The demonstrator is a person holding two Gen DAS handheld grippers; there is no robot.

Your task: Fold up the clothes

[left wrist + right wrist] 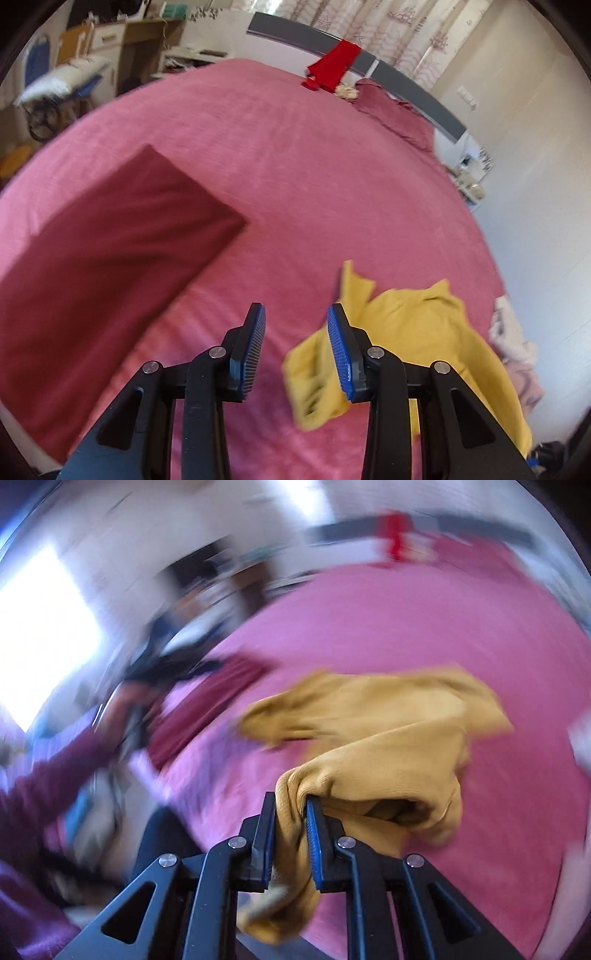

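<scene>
Pink bedspread (295, 155) fills both views, covering a wide bed. My left gripper (295, 343) hangs above it with fingers spread apart, gripping nothing. To its left lies a maroon garment (110, 251), folded flat into a rectangle. To its right, a crumpled yellow garment (424, 332) rests on the bedspread. My right gripper (290, 827) is clamped on a bunched edge of that yellow garment (388, 746); this view is heavily blurred. A red cloth (334, 66) drapes over the grey headboard (406, 79).
</scene>
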